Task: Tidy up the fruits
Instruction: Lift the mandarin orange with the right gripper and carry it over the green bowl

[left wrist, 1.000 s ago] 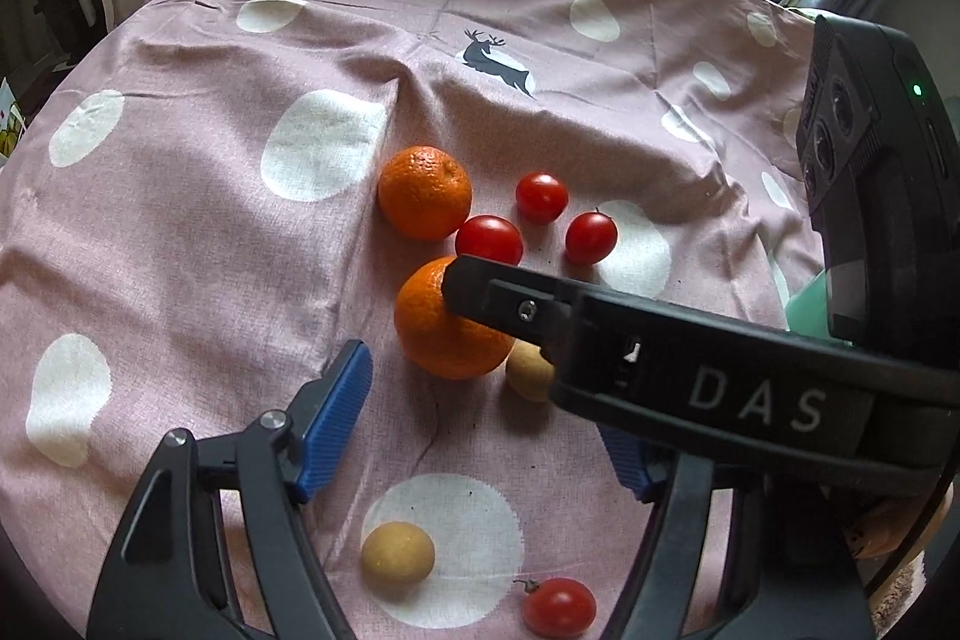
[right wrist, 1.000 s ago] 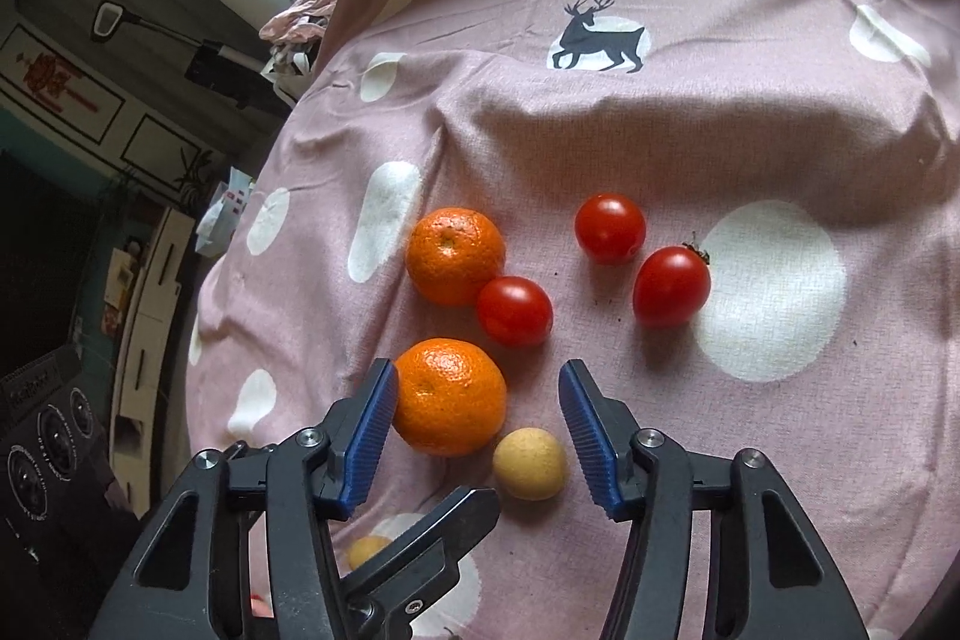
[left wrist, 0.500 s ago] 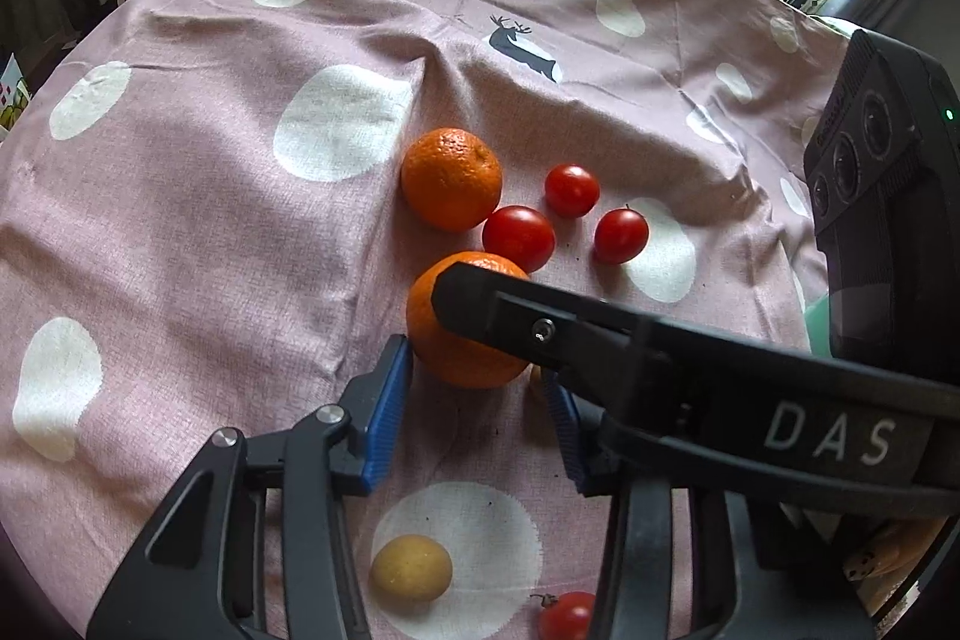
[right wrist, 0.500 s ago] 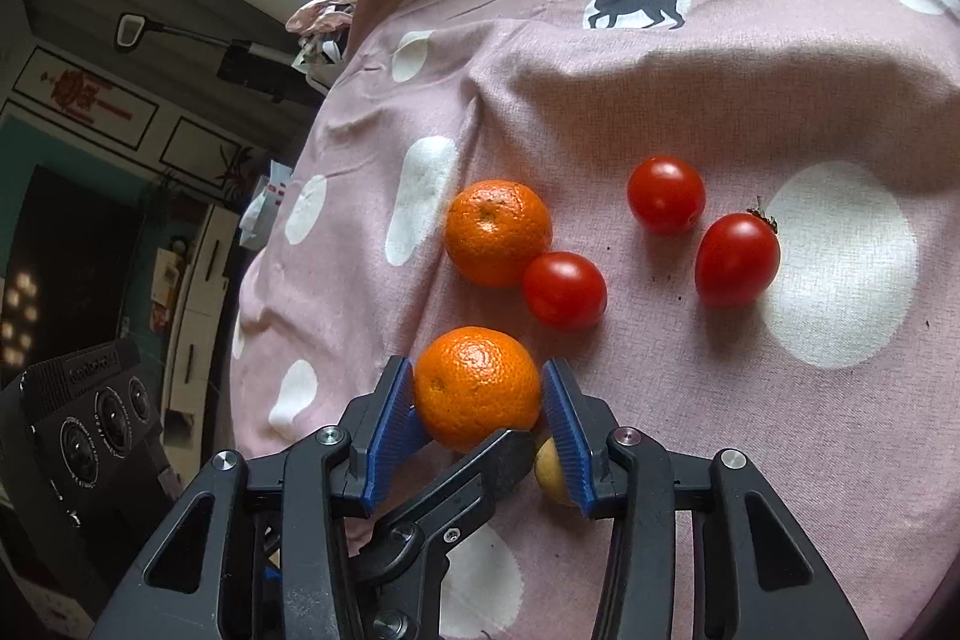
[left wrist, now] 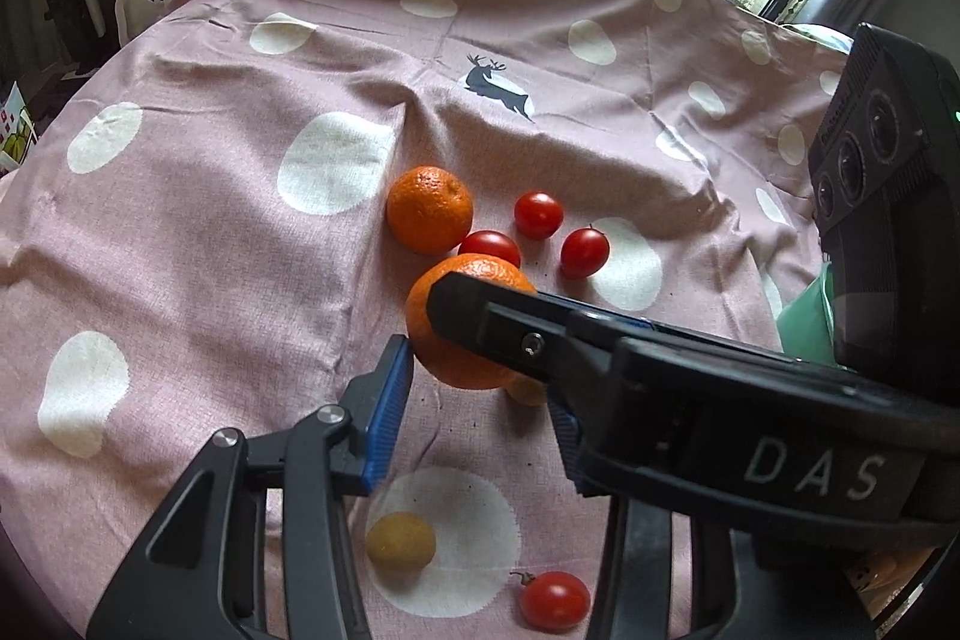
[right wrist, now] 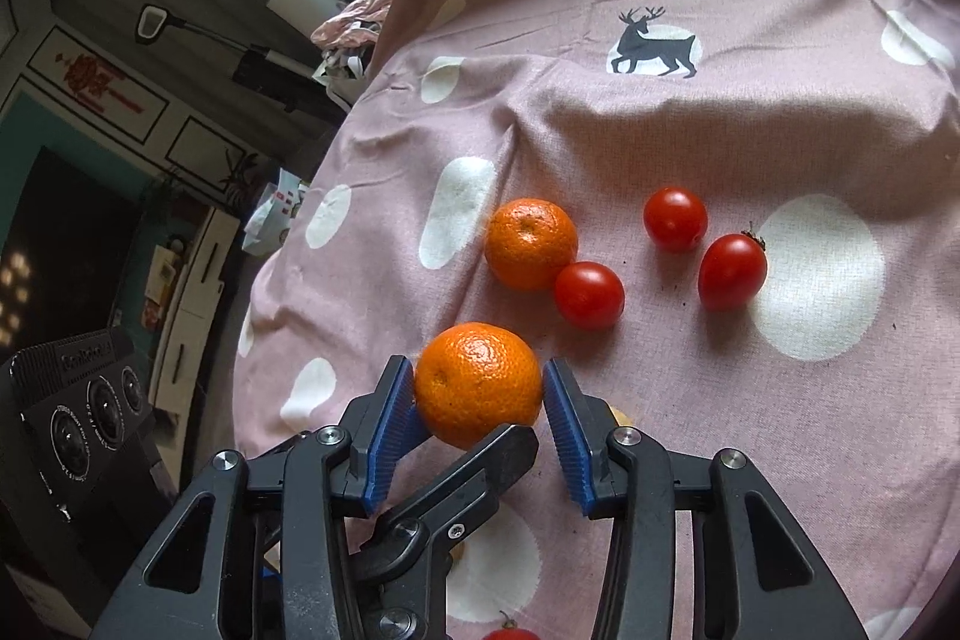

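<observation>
The right gripper [right wrist: 480,394] is clamped on the near round orange mandarin [right wrist: 478,383], its blue ribbed pads pressing both sides, while the left gripper [left wrist: 474,403] sits half-closed around nothing just beneath and nearer, one finger lying across under the fruit. To carry it well, I judge the lift should be straight and slow, clear of that crossing finger and of the small tan round fruit [left wrist: 527,391] tucked just behind. Farther on the pink dotted cloth [right wrist: 750,130] lie a second round orange mandarin [right wrist: 530,243] touching a red cherry tomato [right wrist: 588,294], and two more red cherry tomatoes [right wrist: 675,218] to the right.
</observation>
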Motion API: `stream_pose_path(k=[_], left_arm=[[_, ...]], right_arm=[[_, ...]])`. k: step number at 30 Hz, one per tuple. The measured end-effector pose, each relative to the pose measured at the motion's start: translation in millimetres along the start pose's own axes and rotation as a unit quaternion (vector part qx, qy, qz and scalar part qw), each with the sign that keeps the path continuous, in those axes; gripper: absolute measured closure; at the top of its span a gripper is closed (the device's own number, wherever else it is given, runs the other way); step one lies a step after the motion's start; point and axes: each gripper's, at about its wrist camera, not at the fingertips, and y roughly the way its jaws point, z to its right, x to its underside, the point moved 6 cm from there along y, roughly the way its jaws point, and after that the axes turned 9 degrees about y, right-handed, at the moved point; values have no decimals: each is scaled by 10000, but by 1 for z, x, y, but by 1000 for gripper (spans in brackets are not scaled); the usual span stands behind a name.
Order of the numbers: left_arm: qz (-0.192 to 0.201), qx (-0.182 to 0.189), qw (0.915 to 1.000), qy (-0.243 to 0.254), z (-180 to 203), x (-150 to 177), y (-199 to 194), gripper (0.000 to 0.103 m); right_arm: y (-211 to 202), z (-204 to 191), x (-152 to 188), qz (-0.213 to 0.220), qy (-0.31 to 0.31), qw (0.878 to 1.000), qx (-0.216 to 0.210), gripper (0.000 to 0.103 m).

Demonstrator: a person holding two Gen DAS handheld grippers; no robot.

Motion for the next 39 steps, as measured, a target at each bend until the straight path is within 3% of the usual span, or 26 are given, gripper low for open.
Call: stream_pose_path(k=[14,21,39], left_arm=[[681,163,9964,479,33,-5,-47,59],[895,465,9923,720,55,-4,-67,59],[1073,1009,9742,1713,160,-2,-76,59]], right_arm=[[-55,-23,10,717,-271,9970,127,56],[-85,-30,22,1112,-414,9921,406,56],[-178,24,44,2242,109,9725,622,56]])
